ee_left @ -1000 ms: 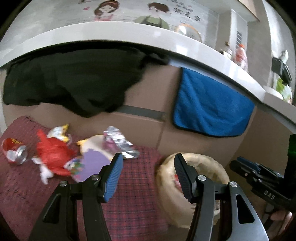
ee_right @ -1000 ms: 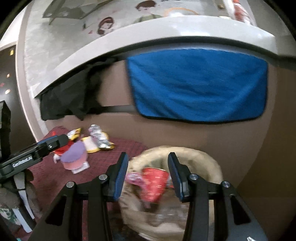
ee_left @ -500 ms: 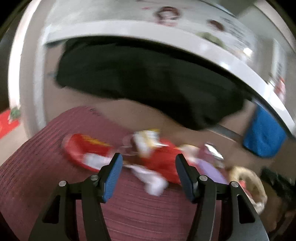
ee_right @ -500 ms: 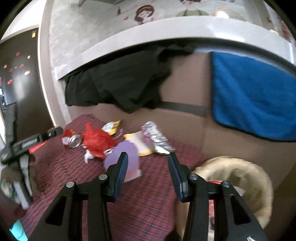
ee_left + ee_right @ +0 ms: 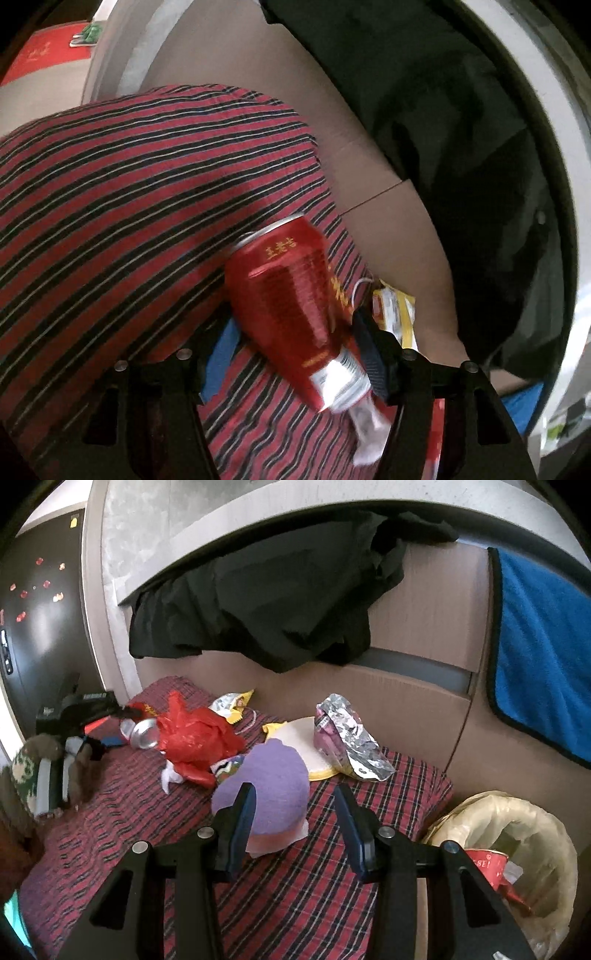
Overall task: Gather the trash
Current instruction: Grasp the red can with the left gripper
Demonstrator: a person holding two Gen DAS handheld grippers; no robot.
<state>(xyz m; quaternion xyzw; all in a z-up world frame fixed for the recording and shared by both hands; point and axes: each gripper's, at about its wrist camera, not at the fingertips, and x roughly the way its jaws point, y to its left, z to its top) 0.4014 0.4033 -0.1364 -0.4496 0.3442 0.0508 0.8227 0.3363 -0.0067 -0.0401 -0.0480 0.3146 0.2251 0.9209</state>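
A red drink can lies on the red plaid cloth between the fingers of my left gripper, which is open around it; the can also shows in the right wrist view. My right gripper is open and empty above a purple paper piece. Near it lie a red plastic bag, a silver foil wrapper, a yellow snack packet and a white and yellow plate. A bag-lined basket at the right holds a red cup.
Cardboard panels stand behind the cloth. A black cloth and a blue towel hang from the white ledge. The left gripper's body is at the cloth's left edge.
My left gripper has swung left and closed in on the red can, which now sits between its fingers. My right gripper has turned left from the basket to the trash on the cloth.
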